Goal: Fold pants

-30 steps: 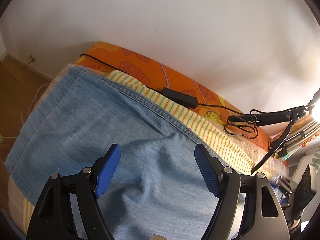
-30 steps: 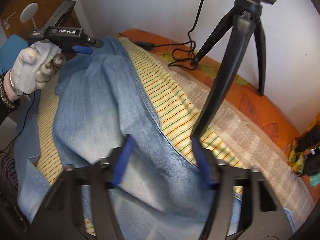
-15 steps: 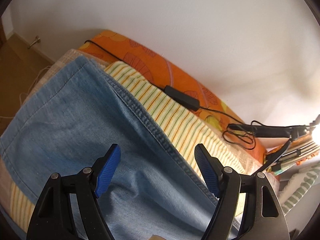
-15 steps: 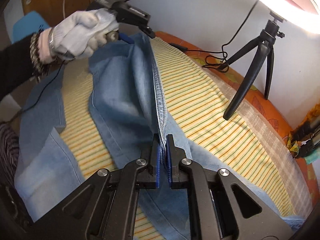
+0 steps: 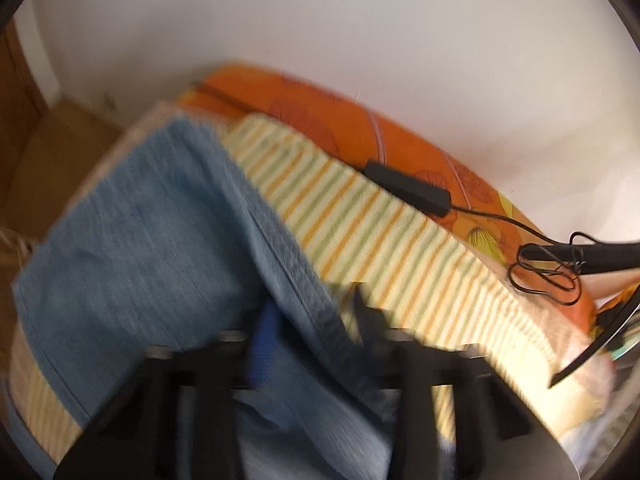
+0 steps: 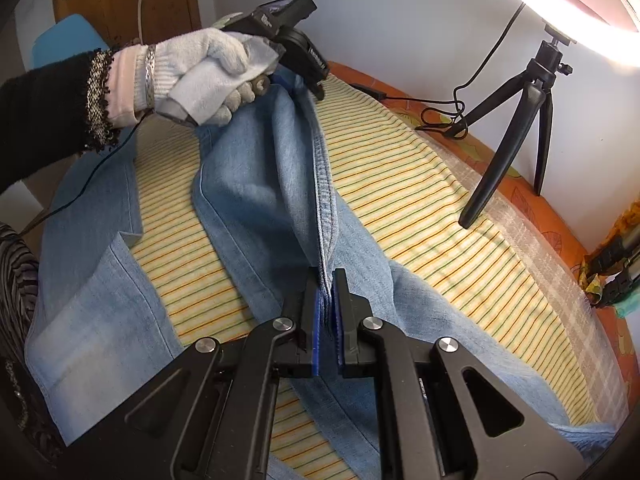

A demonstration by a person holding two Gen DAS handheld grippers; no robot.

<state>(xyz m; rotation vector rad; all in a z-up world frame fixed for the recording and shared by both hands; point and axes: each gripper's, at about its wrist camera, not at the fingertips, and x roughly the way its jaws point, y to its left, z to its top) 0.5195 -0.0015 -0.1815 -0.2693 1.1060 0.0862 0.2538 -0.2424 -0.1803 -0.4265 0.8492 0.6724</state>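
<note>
Denim pants (image 6: 280, 184), soft and judged fairly heavy, are held along the thick seam: right gripper (image 6: 327, 316) clamped on it; left gripper (image 5: 312, 344) blurred, closure cannot be told.

No readable text or labels.

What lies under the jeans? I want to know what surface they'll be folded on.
Under the jeans a yellow striped sheet shows, over an orange cover at the far edge. What lies beneath the denim itself is hidden.
</note>
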